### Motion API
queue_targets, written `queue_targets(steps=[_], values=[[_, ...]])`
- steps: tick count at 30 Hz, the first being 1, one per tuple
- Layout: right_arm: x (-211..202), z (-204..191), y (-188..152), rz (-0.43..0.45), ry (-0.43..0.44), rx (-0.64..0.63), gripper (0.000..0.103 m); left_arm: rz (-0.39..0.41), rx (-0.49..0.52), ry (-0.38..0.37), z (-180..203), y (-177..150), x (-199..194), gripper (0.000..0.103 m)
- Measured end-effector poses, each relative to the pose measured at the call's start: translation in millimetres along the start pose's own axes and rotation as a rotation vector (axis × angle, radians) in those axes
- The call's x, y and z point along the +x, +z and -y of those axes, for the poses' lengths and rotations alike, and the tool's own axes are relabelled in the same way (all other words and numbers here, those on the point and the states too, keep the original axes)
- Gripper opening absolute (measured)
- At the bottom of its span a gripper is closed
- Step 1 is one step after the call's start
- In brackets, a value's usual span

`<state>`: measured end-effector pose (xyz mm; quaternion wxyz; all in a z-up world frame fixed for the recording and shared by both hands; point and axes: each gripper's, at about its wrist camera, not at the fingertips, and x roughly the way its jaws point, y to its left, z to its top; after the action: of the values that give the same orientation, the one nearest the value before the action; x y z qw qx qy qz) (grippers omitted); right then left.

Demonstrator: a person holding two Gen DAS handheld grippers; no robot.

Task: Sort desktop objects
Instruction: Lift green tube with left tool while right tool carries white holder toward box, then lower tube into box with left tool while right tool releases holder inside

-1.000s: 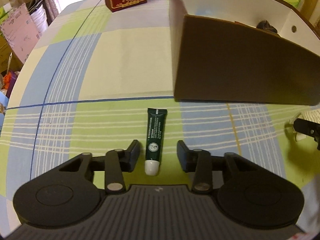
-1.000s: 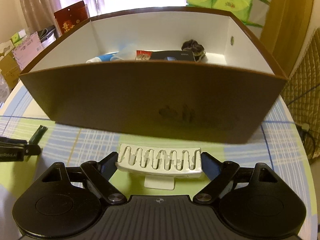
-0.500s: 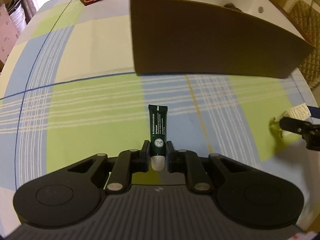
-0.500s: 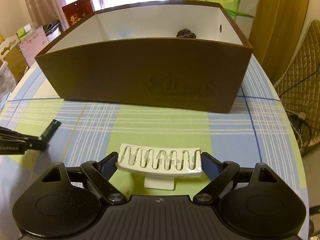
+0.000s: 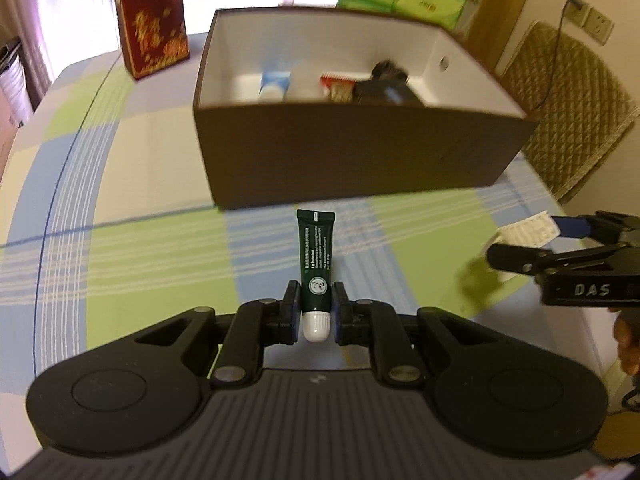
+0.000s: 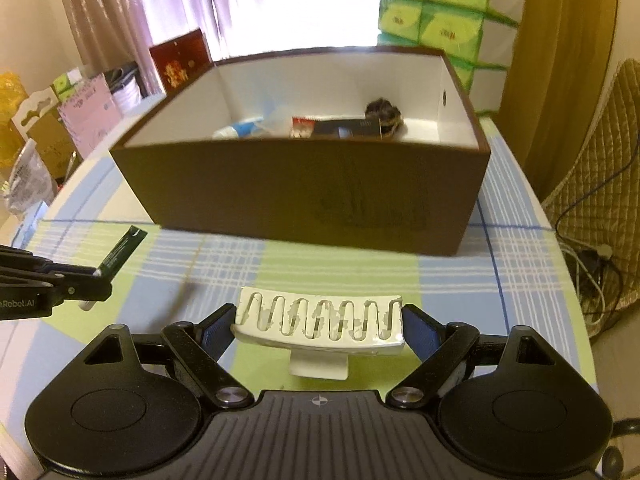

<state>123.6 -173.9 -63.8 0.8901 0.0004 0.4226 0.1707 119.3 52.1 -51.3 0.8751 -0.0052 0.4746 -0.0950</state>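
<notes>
On a desk [image 6: 360, 276] under a checked cloth of pale green, blue and cream, crossed by thin blue and white lines: a brown box [image 6: 304, 196] with a white inside, open at the top, standing toward the far edge. Inside the box, against its floor: a white and blue tube [image 5: 275, 85], a red packet [image 5: 336, 84], a flat dark case [image 5: 384, 94] and a dark tufted thing [image 6: 383, 114] near the right wall. Behind the box on the left, upright on the cloth: a red carton [image 5: 154, 26] with gold print.

Left claw [image 5: 316, 312] clenched on a dark green tube [image 5: 316, 256] just above its white cap, crimped end pointing toward the box, lifted clear of the cloth in the right wrist view [image 6: 120, 252]. Right claw [image 6: 318, 322] spread wide yet pressed against both ends of a white comb-shaped clip [image 6: 318, 320], held in the air in front of the box's near wall; same clip [image 5: 528, 232] glimpsed at the right edge of the left view.

Around the desk: bright window with pinkish curtains [image 6: 132, 12] at the back, stacked green tissue packs [image 6: 440, 12] behind the box on the right, a quilted tan chair back [image 5: 568, 120] at right with a wall socket [image 5: 592, 24] above it, loose cables [image 6: 592, 272] beside the desk, cartons and a pink packet [image 6: 88, 116] piled at far left.
</notes>
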Motion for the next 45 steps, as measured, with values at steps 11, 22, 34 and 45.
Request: queue_targets(steps=[11,22,34,45], values=[[-29.1,-4.0,35.7,0.108,0.032,-0.009,0.085,0.112,-0.004,-0.045,8.6,30.7,-29.3,0.012],[-34.3,5.0,83.4,0.198,0.046,0.002,0.085,0.186,-0.009,-0.071,9.0,69.5,-33.0,0.012],[2.8,20.5,138.4,0.211,0.046,0.027,0.085,0.2,-0.008,-0.075,2.7,128.2,-5.2,0.012],[55.8,26.6,177.7,0.18,0.04,0.036,0.085,0.159,-0.008,-0.008,-14.7,176.1,46.7,0.012]])
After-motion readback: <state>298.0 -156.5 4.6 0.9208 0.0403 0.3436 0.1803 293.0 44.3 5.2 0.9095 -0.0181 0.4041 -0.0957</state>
